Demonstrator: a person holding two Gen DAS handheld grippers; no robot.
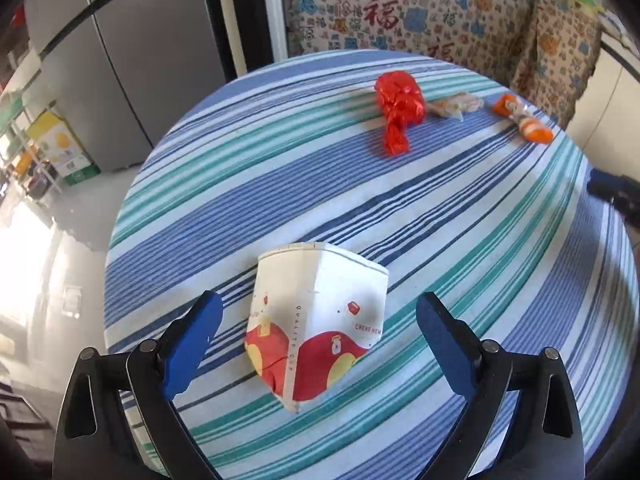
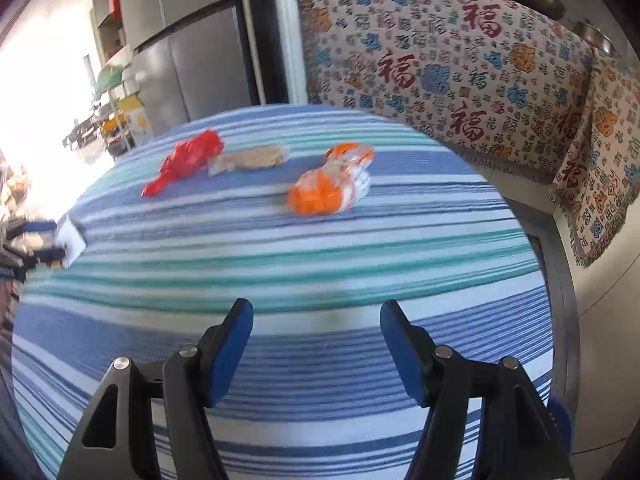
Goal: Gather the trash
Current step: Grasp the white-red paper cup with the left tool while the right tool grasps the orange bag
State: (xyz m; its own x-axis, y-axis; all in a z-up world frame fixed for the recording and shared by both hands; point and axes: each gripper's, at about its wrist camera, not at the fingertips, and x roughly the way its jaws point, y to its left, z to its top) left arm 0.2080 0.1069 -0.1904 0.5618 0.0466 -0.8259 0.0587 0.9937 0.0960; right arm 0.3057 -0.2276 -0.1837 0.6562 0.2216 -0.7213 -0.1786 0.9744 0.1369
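Two blue-padded jaws of the left hand-held gripper (image 1: 318, 344) are standing wide, flanking without touching a flattened white-and-red paper cup (image 1: 316, 320) lying on the round, striped-cloth worktop (image 1: 480, 240). Farther back are lying a crumpled red plastic wrapper (image 1: 398, 110) and an orange-and-clear crinkled packet (image 2: 330, 186), while the right hand-held gripper (image 2: 316, 344) is hovering partly open, holding nothing.

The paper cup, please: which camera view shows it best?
The left wrist view: the flattened paper cup lies close and sharp between the open left gripper. The right wrist view catches only a white, blurred sliver at its left edge.

Both grippers same build: left gripper (image 1: 320, 332) and right gripper (image 2: 316, 340) have black triangular-cutout arms, silver pivot pins, flat blue pads (image 1: 192, 344) on the fingers.
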